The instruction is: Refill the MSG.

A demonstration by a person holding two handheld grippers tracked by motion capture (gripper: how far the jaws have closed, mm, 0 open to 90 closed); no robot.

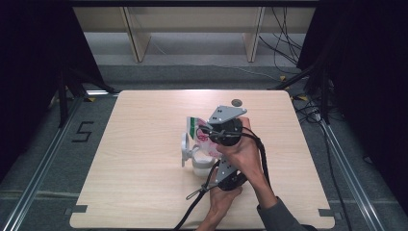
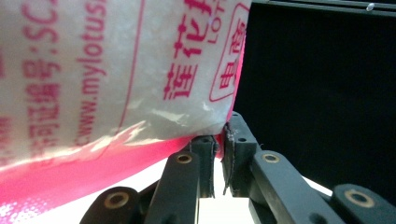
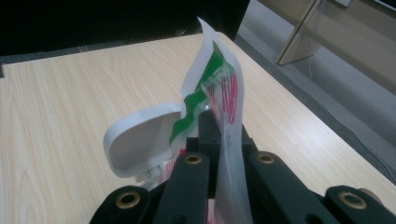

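Observation:
A white plastic bag (image 1: pixel 198 131) with pink print and a green top strip hangs tilted over a white tub (image 1: pixel 202 164) whose lid (image 1: pixel 184 148) stands flipped open to the left. My right gripper (image 1: pixel 208 130), the upper one with the grey plate, is shut on the bag's top edge (image 3: pixel 219 74); in the right gripper view its jaws (image 3: pixel 215 133) pinch the film, and the lid (image 3: pixel 140 137) lies behind. My left gripper (image 1: pixel 216 162) comes from below, and its jaws (image 2: pixel 219 140) are shut on the bag's lower corner (image 2: pixel 116 70).
The wooden table (image 1: pixel 144 192) has free surface on all sides of the tub. A small dark round disc (image 1: pixel 236 102) lies near the far edge. Black curtains flank the table, and wooden shelf legs (image 1: pixel 137 43) stand behind it.

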